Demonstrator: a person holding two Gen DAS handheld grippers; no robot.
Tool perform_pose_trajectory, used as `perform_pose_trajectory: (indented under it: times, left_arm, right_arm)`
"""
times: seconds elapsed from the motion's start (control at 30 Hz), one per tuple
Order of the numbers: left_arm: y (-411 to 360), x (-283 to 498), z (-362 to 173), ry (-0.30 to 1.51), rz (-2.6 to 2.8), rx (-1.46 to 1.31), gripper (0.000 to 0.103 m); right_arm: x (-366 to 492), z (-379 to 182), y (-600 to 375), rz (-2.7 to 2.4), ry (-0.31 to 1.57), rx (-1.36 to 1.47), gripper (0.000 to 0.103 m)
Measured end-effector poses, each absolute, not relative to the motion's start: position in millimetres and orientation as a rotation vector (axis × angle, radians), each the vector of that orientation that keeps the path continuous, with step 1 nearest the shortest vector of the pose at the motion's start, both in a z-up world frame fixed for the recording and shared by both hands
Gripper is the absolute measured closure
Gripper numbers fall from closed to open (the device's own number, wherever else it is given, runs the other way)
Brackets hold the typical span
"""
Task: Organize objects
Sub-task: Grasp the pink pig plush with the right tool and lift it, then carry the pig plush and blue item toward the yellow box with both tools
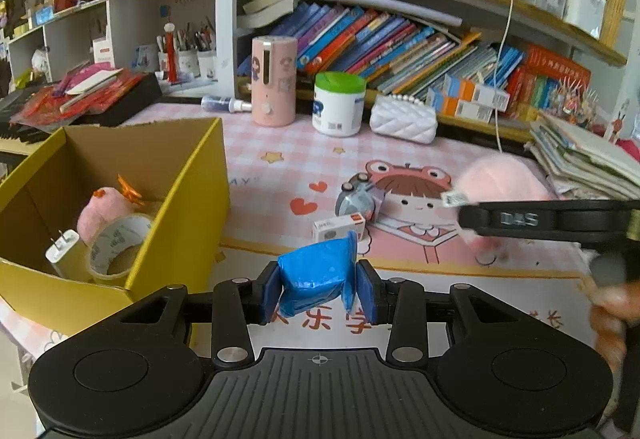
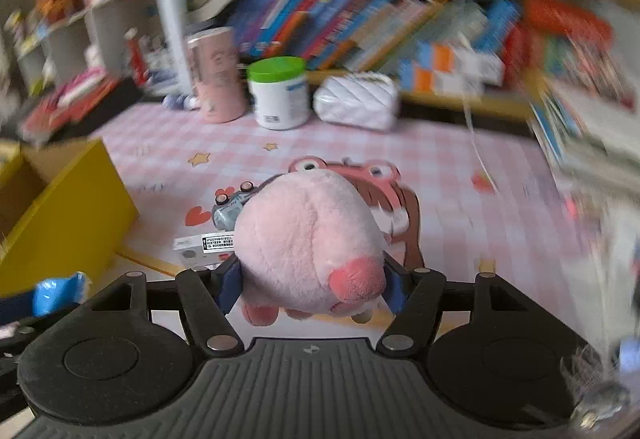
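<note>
Left wrist view
Left gripper: jaws closed on a blue plastic packet; packet held above the near edge of the table, pressed between both blue pads, top corner pointing up and right.
Yellow cardboard box: open, standing at the left on the table, just beside the held packet; contains a pink plush toy with orange bow, a roll of tape leaning against the right wall, and a white charger plug at the near left.
Table centre: small alarm clock lying on the pink cartoon mat; small white carton just in front of it, touching or nearly so.
Table rear: pink cylinder, white jar with green lid and white quilted purse in a row below the bookshelf.
Right gripper: seen side-on from the right, blurred; pink plush behind its tip.

Right wrist view (motion-blurred)
Right gripper: jaws clamped on a large pink plush, raised above the table; plush fills the gap between the blue pads, darker pink patch facing the camera.
Behind the plush: alarm clock and white carton partly hidden.
Left side: yellow cardboard box at the edge; blue packet at lower left.
Rear: pink cylinder, green-lidded jar, quilted purse.
</note>
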State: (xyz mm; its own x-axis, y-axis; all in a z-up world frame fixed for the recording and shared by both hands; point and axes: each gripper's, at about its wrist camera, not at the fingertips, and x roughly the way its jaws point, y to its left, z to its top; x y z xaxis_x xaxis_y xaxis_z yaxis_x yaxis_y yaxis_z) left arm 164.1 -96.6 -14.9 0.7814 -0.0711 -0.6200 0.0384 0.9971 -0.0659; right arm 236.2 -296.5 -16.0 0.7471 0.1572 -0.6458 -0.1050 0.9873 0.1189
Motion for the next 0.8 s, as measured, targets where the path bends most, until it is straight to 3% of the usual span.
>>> perform_pose_trajectory:
  times: [0.8]
  left_arm:
    - [-8.8,87.6,-5.8,0.621,-0.149,-0.058,0.065]
  right_arm:
    - [103.9,-1.1,-207.0,0.065,0.680,0.053,0.038]
